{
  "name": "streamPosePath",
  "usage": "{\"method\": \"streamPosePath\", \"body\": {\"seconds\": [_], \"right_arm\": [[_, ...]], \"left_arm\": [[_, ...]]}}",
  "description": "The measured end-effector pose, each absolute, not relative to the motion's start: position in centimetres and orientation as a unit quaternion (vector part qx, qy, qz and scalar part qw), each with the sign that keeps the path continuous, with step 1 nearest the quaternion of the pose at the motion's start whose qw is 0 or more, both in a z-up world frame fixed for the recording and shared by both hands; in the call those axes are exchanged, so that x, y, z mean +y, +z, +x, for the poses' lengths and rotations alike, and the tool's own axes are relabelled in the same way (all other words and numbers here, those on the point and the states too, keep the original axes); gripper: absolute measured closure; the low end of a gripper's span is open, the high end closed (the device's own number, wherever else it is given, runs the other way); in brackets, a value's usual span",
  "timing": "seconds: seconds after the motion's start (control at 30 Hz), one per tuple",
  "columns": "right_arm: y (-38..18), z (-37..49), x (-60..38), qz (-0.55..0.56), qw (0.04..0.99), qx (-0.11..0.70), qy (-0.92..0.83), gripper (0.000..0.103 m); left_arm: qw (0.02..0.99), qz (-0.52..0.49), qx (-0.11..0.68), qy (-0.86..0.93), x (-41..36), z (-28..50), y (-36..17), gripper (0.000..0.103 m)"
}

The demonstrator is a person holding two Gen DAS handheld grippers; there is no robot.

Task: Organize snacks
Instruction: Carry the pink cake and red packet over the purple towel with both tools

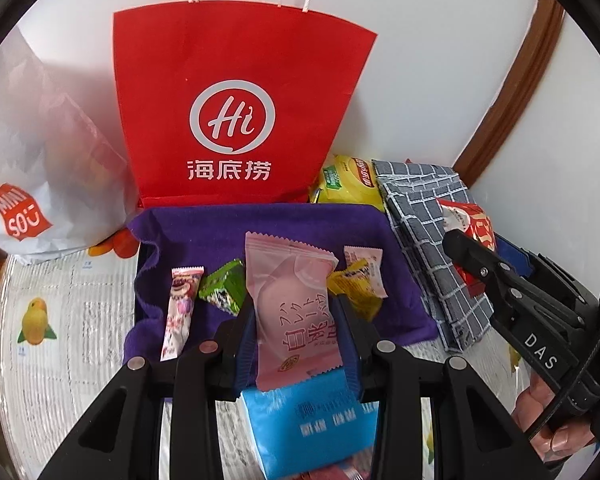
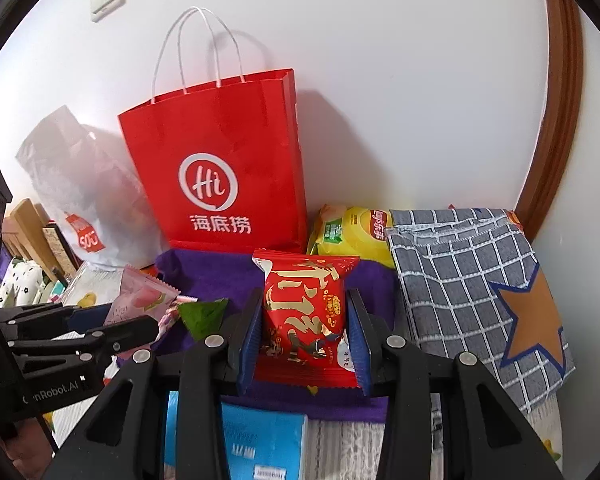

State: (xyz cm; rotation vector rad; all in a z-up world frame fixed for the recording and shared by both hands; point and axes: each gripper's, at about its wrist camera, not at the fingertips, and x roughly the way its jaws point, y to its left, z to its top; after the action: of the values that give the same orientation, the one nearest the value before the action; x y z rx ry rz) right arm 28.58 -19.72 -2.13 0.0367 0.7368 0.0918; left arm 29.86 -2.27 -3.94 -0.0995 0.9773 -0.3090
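My left gripper is shut on a pink snack packet, held above the purple cloth. On the cloth lie a slim pink stick packet, a green packet, a yellow packet and a small pink packet. My right gripper is shut on a red snack packet with gold lettering, above the purple cloth's front part. The left gripper with its pink packet shows at the left of the right wrist view. The right gripper with the red packet shows at the right of the left wrist view.
A red paper bag stands against the wall behind the cloth, also in the right wrist view. A white plastic bag is left of it. A yellow chip bag and a grey checked cloth lie right. A blue tissue pack lies in front.
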Motion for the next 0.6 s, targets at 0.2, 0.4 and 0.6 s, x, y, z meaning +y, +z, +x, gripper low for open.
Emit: {"method": "streamPosePath", "body": {"seconds": [0.2,0.4,0.6], "right_arm": [[-2.6,31.5,-19.9,0.025,0.930,0.364,0.051,0.064],[-5.4,34.2,-20.9,0.020,0.921,0.388,0.035,0.064],[-9.0,36.4,-22.4,0.032,0.905,0.424,0.029,0.064]], "left_arm": [[0.874,-0.046,0.463,-0.138,-2.2,32.4,-4.1,0.068],[0.877,-0.037,0.465,-0.110,-1.6,34.8,-5.6,0.068],[0.873,-0.033,0.479,-0.091,-0.9,36.7,-8.1,0.068]]}}
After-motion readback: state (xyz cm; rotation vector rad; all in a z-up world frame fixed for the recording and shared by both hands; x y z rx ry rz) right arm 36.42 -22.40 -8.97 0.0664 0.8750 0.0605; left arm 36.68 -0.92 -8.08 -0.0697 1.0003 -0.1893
